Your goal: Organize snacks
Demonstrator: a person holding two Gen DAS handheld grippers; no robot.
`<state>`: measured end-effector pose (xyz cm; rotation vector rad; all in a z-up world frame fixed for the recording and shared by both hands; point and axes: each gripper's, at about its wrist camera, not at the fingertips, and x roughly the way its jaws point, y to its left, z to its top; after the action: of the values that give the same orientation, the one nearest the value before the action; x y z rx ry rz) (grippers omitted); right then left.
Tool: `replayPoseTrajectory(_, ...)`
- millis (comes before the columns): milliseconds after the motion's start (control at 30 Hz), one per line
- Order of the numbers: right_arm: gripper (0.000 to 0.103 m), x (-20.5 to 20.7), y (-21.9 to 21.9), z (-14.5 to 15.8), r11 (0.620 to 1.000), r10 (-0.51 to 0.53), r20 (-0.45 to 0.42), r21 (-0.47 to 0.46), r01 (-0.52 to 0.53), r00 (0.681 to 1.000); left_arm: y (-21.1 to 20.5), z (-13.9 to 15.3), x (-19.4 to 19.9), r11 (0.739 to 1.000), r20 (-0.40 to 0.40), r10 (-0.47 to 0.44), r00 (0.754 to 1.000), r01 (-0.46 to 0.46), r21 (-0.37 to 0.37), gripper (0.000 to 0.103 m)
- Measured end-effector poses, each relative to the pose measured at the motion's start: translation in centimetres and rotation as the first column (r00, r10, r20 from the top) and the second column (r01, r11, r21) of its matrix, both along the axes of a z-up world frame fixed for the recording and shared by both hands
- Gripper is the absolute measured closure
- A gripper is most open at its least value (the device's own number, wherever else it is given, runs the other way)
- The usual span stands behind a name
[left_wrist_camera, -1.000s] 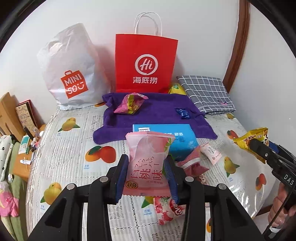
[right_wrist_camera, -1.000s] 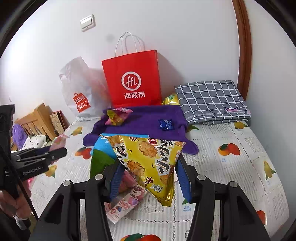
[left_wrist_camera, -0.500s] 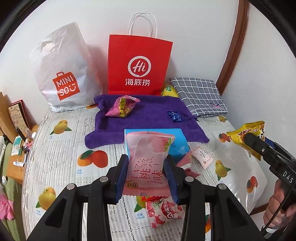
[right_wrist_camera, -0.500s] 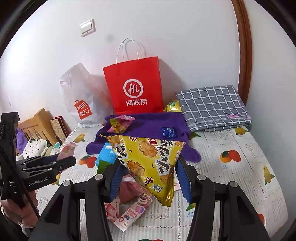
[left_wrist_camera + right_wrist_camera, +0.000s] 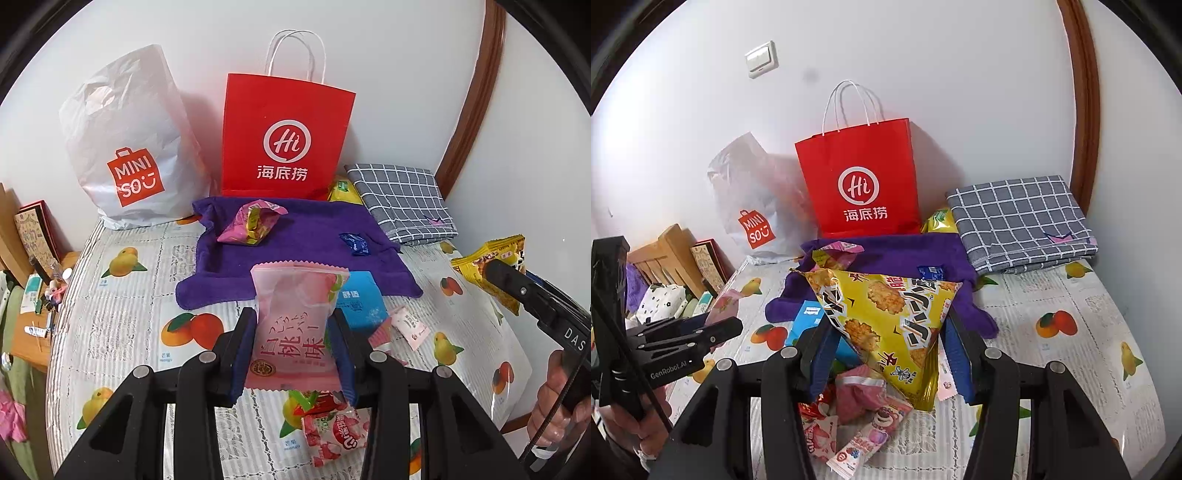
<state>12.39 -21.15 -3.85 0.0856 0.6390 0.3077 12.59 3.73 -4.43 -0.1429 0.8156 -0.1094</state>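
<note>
On a fruit-print bed, the left gripper [image 5: 293, 343] is pinching a pink peach packet [image 5: 295, 325] aloft while the right gripper [image 5: 886, 347] is clamping a yellow cracker bag [image 5: 886, 317]. Beyond, two snacks are lying on the purple towel [image 5: 306, 247]; setting these flat there, apart, looks wisest.

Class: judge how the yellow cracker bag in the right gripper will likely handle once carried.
The yellow cracker bag looks puffy, so probably light. Its glossy film may slip in the right gripper. Its corner hangs free, so it is likely floppy.

Pink peach-flavour packet [image 5: 295, 325] upright, off the bed. Yellow cracker bag [image 5: 886, 325] tilted, likewise raised. Loose pink snacks [image 5: 857, 413] heaped near, possibly overlapping.
</note>
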Motion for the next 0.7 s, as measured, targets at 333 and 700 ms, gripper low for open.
replayPoseTrajectory(333,0.050,1.6,1.0,-0.1,1.000,0.008,-0.009,-0.007,-0.008,1.000,1.0,-0.2,1.2,1.000,-0.011,0.008,1.000,-0.008,-0.005,0.065)
replayPoseTrajectory(700,0.050,4.0,1.0,-0.1,0.999,0.001,-0.041,0.036,0.000,0.999,2.2,-0.3,2.7,1.000,-0.008,0.014,1.000,-0.014,-0.005,0.065)
